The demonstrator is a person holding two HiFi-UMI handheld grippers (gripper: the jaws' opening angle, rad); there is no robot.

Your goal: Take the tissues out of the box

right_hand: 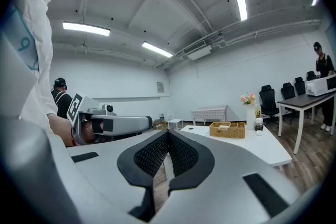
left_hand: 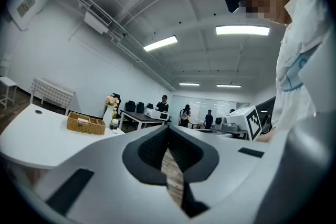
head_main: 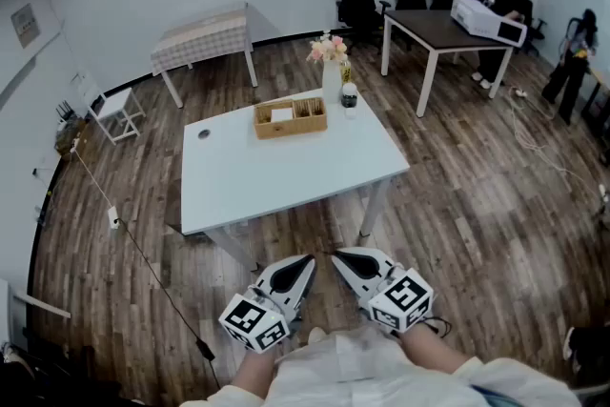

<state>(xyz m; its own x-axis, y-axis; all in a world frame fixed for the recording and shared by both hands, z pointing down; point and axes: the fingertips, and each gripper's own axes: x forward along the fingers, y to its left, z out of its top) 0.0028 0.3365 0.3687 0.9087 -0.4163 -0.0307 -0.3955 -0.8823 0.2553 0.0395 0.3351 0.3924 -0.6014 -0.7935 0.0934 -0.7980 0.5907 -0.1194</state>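
Observation:
A wicker tissue box [head_main: 290,119] stands at the far side of the white table [head_main: 286,172], with a white tissue [head_main: 282,113] showing in its left compartment. The same box shows small in the left gripper view [left_hand: 85,123] and in the right gripper view [right_hand: 227,129]. My left gripper [head_main: 309,259] and right gripper [head_main: 336,255] hang side by side close to my body, short of the table's near edge and well away from the box. Both are shut with nothing between the jaws, as the left gripper [left_hand: 168,134] and the right gripper [right_hand: 168,136] show in their own views.
A vase of pink flowers [head_main: 330,62] and a small jar [head_main: 350,94] stand right of the box. Behind are a checkered table [head_main: 202,37], a dark table [head_main: 440,29] with a white device, office chairs and two people. A cable [head_main: 143,253] runs across the wooden floor at left.

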